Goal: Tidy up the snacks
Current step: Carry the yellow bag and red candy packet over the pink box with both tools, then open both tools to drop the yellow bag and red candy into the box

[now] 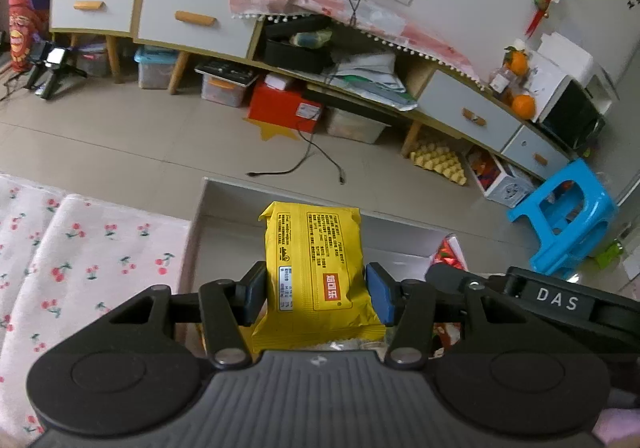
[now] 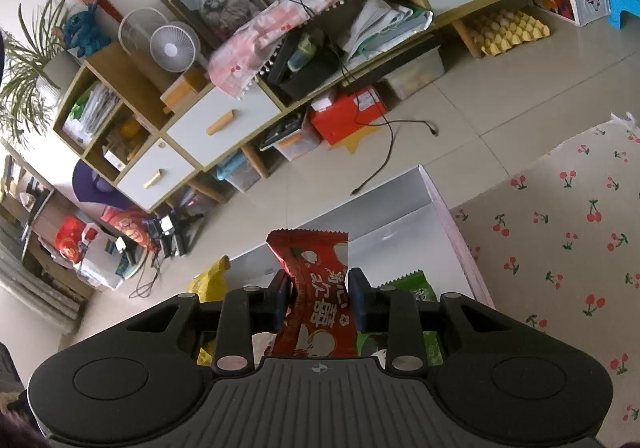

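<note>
Your left gripper (image 1: 316,298) is clamped on a yellow packet (image 1: 316,272): both blue pads press its sides, and the packet stands upright between them, printed back toward the camera. Your right gripper (image 2: 320,298) is pinched nearly together on a red packet (image 2: 316,296), which is squeezed narrow at the pads and flares out above them to a serrated top edge.

Take the white box (image 1: 224,232) as the landmark. The yellow packet is held above its open inside, near its left wall in the left view. The red packet is also held over the box, nearer the wall that borders the cherry cloth (image 2: 560,232). Below the right gripper, a green packet (image 2: 412,288) lies in the box just right of the red one, and another yellow packet (image 2: 212,280) shows at the left. The box sits on the cherry cloth, which spreads to either side of it. Beyond the box's far wall are the tiled floor (image 1: 160,143), a loose black cable (image 1: 304,159) and a long cabinet (image 1: 192,19). A blue stool (image 1: 568,224) stands off to the box's right in the left view.
</note>
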The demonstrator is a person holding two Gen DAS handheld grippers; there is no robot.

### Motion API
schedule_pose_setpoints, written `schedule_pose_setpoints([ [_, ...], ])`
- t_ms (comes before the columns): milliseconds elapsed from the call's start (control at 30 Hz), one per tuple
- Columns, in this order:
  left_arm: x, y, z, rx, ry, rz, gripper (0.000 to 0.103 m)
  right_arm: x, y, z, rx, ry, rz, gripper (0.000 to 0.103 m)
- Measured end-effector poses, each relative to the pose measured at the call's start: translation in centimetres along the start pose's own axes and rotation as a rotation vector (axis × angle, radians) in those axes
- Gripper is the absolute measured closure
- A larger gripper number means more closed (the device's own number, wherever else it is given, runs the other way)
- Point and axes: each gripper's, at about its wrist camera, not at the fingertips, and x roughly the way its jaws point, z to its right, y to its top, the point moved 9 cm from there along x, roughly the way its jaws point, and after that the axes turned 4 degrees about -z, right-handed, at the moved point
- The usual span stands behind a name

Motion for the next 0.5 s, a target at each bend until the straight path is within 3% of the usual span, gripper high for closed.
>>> schedule_pose_setpoints([
  [67, 0.2, 0.0, 0.2, 0.004, -0.016, -0.006, 0.050, -0.1, 0.1, 0.0, -0.006, 0.002, 0.009, 0.069],
  [133, 0.3, 0.1, 0.1, 0.001, 0.008, 0.001, 0.037, -0.4, 0.3, 0.0, -0.008, -0.002, 0.020, 0.068],
  [167, 0.3, 0.1, 0.0, 0.003, 0.021, 0.009, 0.030, -0.5, 0.4, 0.2, -0.002, -0.008, 0.014, 0.060],
  [233, 0.1, 0.2, 0.1, 0.009, 0.027, 0.018, 0.029, -0.4, 0.2, 0.3, 0.005, -0.016, -0.005, 0.050],
  [500, -0.9, 0.3, -0.2, 0.003, 0.047, 0.017, 0.021, -1.5, 0.0, -0.2, -0.013, -0.021, 0.001, 0.048],
])
